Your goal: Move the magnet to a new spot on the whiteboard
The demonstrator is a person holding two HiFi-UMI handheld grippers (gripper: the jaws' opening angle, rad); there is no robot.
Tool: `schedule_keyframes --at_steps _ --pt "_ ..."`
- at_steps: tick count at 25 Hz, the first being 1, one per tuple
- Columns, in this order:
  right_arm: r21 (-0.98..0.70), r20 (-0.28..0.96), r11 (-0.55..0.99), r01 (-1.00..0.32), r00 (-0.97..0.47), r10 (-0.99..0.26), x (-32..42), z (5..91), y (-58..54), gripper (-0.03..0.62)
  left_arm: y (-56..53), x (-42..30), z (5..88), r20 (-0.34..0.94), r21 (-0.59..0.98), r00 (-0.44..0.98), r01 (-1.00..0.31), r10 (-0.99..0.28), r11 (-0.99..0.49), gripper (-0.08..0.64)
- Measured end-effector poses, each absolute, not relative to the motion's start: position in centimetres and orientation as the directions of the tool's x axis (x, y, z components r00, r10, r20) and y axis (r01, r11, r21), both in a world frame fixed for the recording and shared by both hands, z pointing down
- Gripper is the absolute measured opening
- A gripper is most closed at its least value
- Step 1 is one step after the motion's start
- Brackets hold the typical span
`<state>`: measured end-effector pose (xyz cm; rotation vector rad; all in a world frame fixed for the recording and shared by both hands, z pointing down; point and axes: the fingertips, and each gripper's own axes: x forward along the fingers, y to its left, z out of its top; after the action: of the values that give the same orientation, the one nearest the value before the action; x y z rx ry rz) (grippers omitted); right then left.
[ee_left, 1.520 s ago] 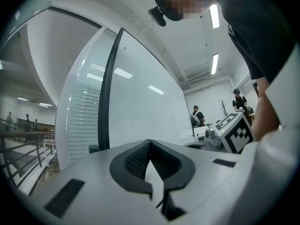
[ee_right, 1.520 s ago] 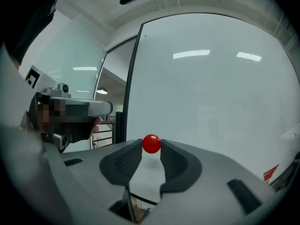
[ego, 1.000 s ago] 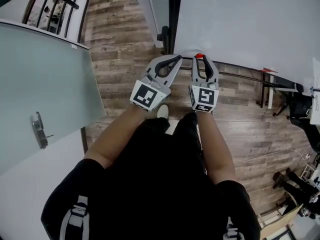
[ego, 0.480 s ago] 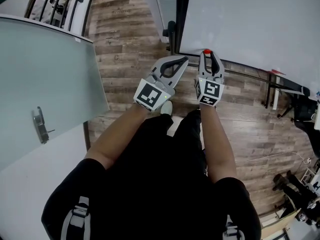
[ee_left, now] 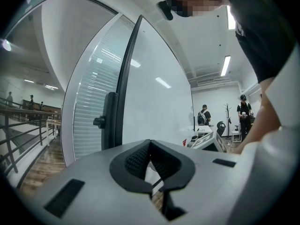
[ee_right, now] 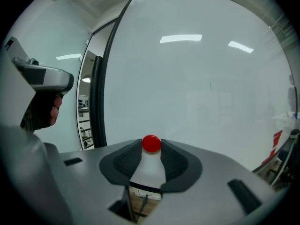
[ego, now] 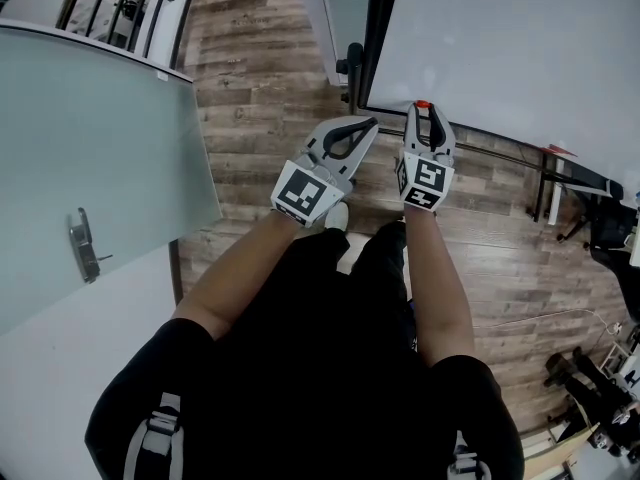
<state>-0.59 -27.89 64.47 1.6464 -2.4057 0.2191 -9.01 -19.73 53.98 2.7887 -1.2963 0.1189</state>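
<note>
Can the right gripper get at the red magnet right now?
Seemingly yes: the red magnet sits between the right gripper's fingers, which have just been opening, at the whiteboard; nothing blocks it.

We wear a black short-sleeved top (ego: 320, 368) that fills the lower middle of the head view. Grey straps (ego: 150, 438) show at its lower corners, and a white shoe (ego: 334, 218) peeps out near the centre. Our left gripper (ego: 370, 123) and right gripper (ego: 424, 114), just above centre, have pale grey plastic shells with black-lined jaws. Each carries a white cube (ego: 306, 192) printed with black square markers. In the gripper views, at lower centre, the pads (ee_left: 136, 159) are black and finely ribbed. Dark rectangular slots (ee_right: 243, 196) are sunk into the grey shells towards the lower corners.
</note>
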Motion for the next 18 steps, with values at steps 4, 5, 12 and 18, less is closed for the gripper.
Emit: schedule_keyframes --at_steps 4,5,12,18 --pt "-0.006 0.276 0.380 -0.925 -0.367 -0.888 -0.5 64.0 -27.4 0.144 -19.6 -8.8 53.3 0.091 0.012 0.646 -0.762 -0.758 -0.647 0.004" --pt "-0.003 0.277 0.385 -0.923 -0.371 -0.887 -0.3 63.7 -27.1 0.150 -19.6 -8.7 53.1 0.090 0.010 0.649 -0.759 -0.756 -0.651 0.003" --pt "0.037 0.240 0.430 -0.902 -0.410 -0.880 1.4 58.5 -24.7 0.156 -19.1 -7.5 50.8 0.087 0.007 0.691 -0.720 -0.717 -0.693 0.005" --pt "0.013 0.177 0.529 -0.848 -0.519 -0.836 2.1 51.4 -21.6 0.150 -17.8 -6.4 46.8 0.085 -0.027 0.726 -0.683 -0.683 -0.730 0.005"
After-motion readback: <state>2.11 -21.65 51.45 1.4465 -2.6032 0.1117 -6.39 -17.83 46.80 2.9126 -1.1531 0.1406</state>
